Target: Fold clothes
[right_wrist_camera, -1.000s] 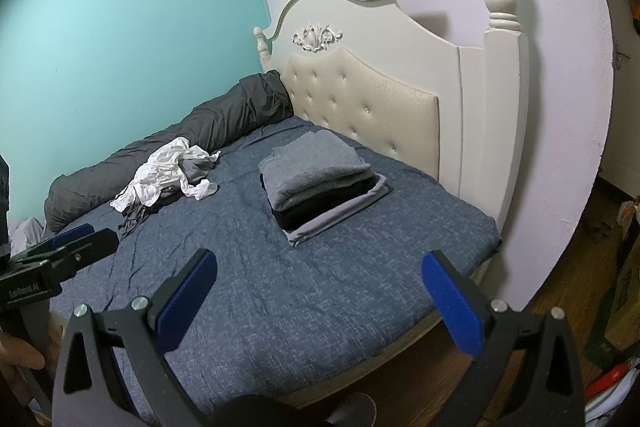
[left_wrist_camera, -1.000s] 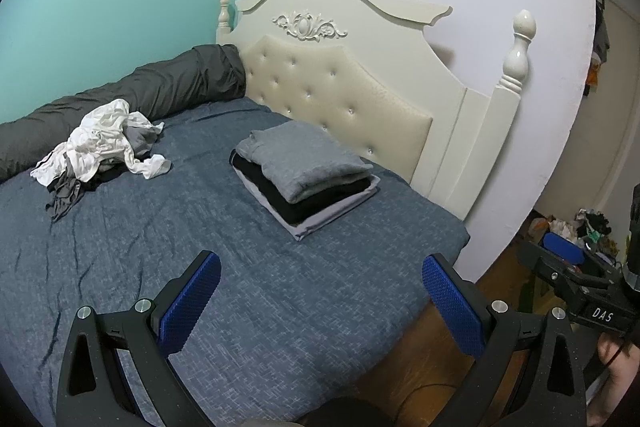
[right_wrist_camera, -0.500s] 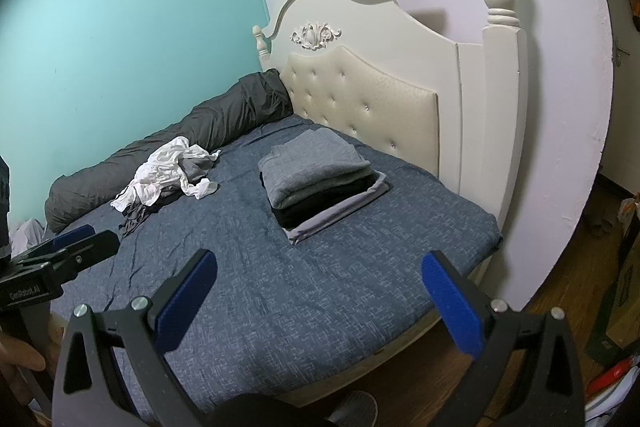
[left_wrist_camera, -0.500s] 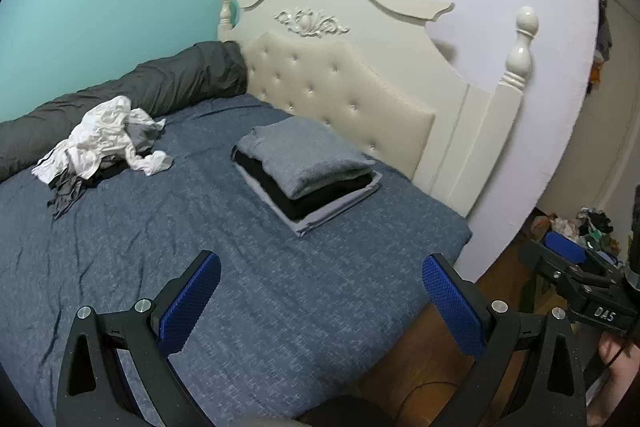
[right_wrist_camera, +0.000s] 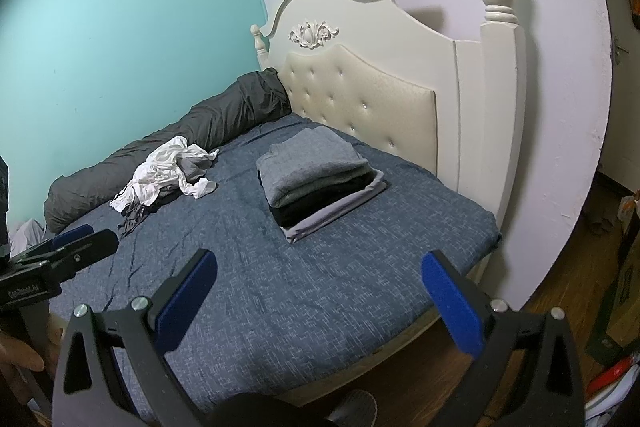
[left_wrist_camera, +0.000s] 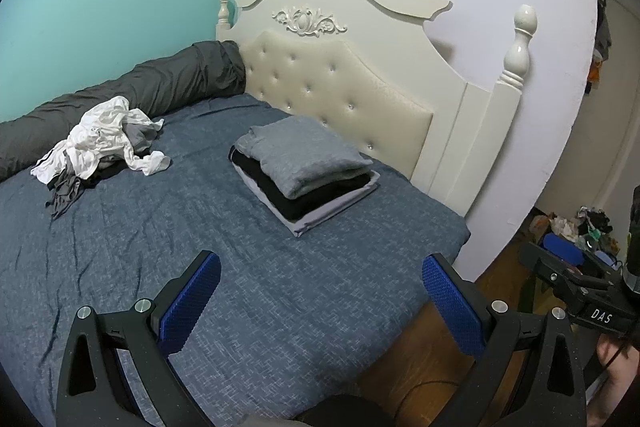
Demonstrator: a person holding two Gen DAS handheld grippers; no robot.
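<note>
With both my left claw [left_wrist_camera: 320, 291] and right claw [right_wrist_camera: 320, 289] spread wide and empty, I should reach past the folded stack [left_wrist_camera: 302, 171] and pinch one garment from the rumpled pile [left_wrist_camera: 104, 143].

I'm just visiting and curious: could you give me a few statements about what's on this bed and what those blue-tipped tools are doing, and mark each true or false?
1. A folded stack sits on the bed near the headboard. True.
2. The top item of that stack is white. False: it is grey, over black layers.
3. A crumpled pile of white and grey clothes lies beside the dark bolster. True.
4. The left gripper is clamped on a shirt. False: its jaws are wide open and empty.
5. The right gripper holds nothing. True.
</note>
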